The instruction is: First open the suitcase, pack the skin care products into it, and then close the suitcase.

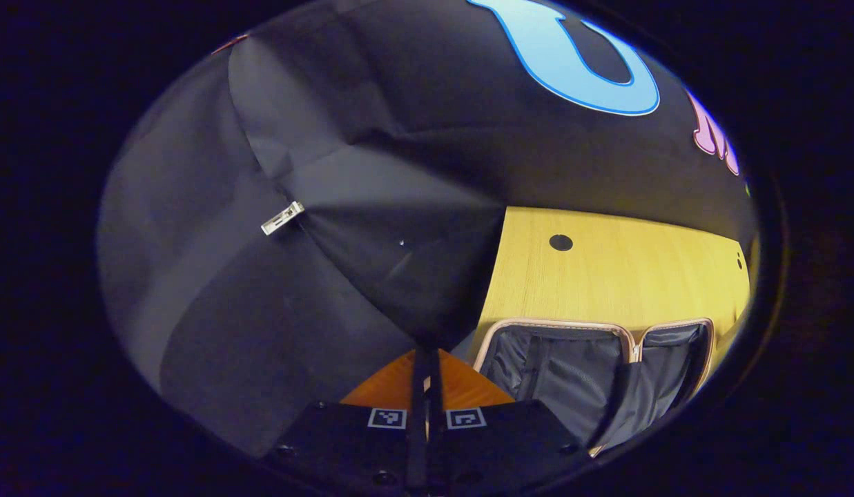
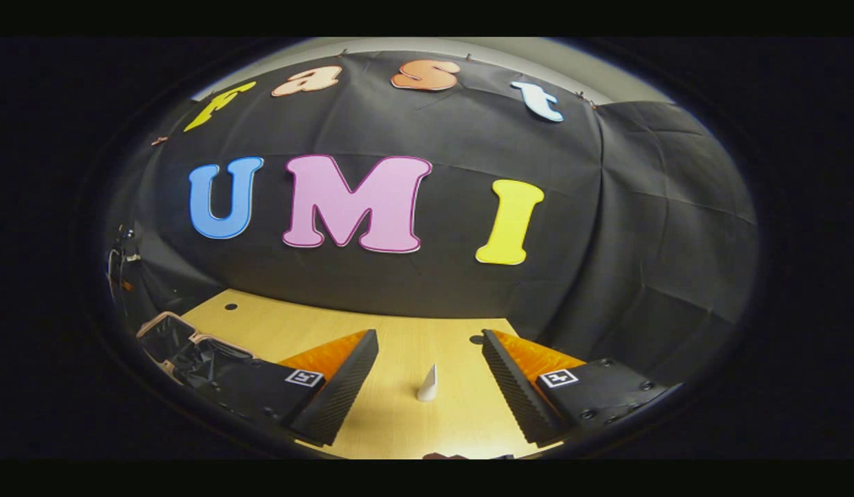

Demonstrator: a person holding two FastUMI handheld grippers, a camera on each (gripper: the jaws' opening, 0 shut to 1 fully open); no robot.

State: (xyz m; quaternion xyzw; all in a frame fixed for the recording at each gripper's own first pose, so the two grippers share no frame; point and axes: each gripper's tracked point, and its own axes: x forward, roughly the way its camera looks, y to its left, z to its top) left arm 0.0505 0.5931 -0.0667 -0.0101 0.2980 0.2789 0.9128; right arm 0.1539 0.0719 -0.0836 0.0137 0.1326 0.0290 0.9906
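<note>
- Right gripper [image 2: 430,386]: fingers spread wide apart, nothing between them but bare table [image 2: 413,338].
- White tube [image 2: 427,384], prob. a skin care item, stands on the table dead ahead of the right gripper, centred in the gap between the two fingers, a bit farther out than the tips. Touching neither pad.
- Tube's long axis: upright w/ slight lean, pointed end up. Small in this view, so not sure if cap or tip is on top.
- Judgement: coming move = straight fwd, then close on the tube. No sideways correction looks needed.
- Suitcase [image 2: 185,348]: already open, far left of the right gripper, well apart from the tube. Tube must travel left to reach it.
- Left gripper [image 1: 425,386]: fingers pressed together, holding nothing. Aimed mostly at the booth's black cloth wall.
- Left gripper view gives the suitcase [image 1: 571,373] just right of that gripper: both halves lie flat, dark lining, pale pink rim; what's inside can't be made out.
- Left gripper sits nearer the suitcase; right gripper nearer the tube.
- Right gripper view gives the tube and its line-up w/ the fingers.
</note>
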